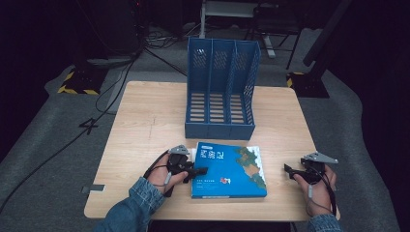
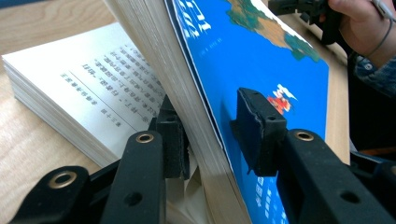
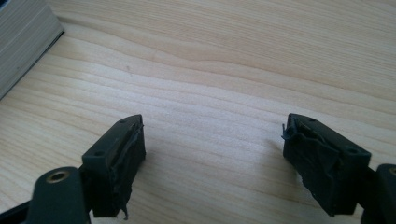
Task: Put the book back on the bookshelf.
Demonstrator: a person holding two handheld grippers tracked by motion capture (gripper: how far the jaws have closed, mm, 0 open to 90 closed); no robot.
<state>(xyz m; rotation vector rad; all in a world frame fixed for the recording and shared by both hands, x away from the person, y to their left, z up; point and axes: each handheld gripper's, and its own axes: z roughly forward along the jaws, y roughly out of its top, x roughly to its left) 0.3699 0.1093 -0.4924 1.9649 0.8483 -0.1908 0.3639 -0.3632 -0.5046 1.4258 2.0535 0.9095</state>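
Bench [image 1: 145, 121] edge runs just near of the book [image 1: 229, 169], which lies at the near middle; bare wood spreads left, right and between it and the blue rack [image 1: 220, 92] at the far side. The left claw [image 1: 197, 170] sits at the book's left edge, its jaws astride the lifted blue cover and a wad of pages, the far pad seeming to touch the cover; printed pages lie open below. The right claw [image 1: 290, 170] rests well right of the book, jaws wide apart over bare wood, holding nothing. Cover writing is too blurred to read.
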